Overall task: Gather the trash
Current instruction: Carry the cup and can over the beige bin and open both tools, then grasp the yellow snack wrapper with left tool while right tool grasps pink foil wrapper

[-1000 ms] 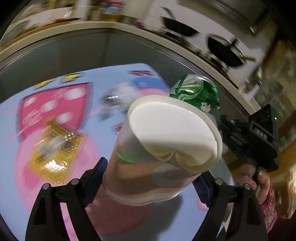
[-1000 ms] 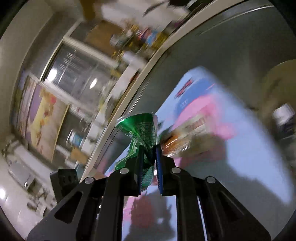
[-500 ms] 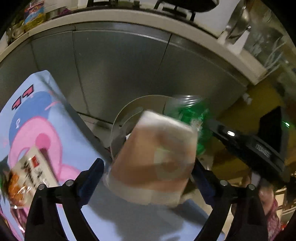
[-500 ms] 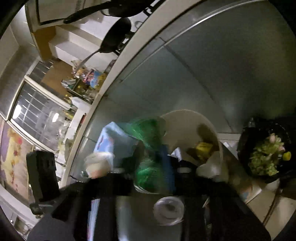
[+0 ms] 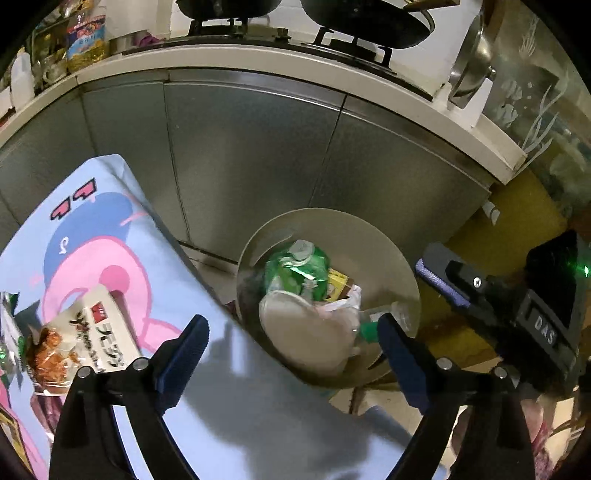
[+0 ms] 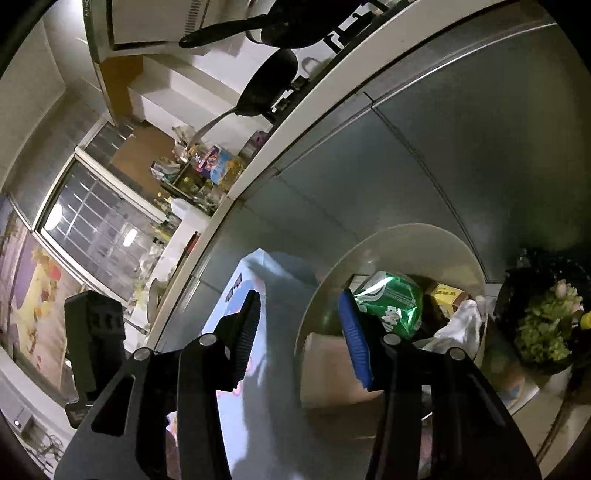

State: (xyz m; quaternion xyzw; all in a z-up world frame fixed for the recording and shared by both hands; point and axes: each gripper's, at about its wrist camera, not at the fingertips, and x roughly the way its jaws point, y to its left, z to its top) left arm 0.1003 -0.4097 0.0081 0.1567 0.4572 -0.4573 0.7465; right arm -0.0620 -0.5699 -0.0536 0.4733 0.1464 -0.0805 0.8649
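A round beige trash bin [image 5: 373,236] stands on the floor beside the table edge; it also shows in the right wrist view [image 6: 406,243]. Inside lie a crushed green can [image 5: 295,269] [image 6: 391,299], a white paper cup [image 5: 306,332] [image 6: 332,369], a yellow box and a white bag. My left gripper [image 5: 291,343] is open and empty above the bin. My right gripper [image 6: 299,328] is open and empty above the bin's near rim; it shows in the left wrist view at the right [image 5: 436,273]. A snack packet [image 5: 81,339] lies on the table.
The table has a light blue cloth with a pink cartoon print [image 5: 122,280]. Grey metal cabinet doors [image 5: 258,155] stand behind the bin under a counter with black pans [image 5: 362,22]. A black bowl of green scraps [image 6: 543,325] sits on the floor right of the bin.
Both grippers swung from over the table to over the bin and opened. The paper cup and the green can dropped out of them into the bin.
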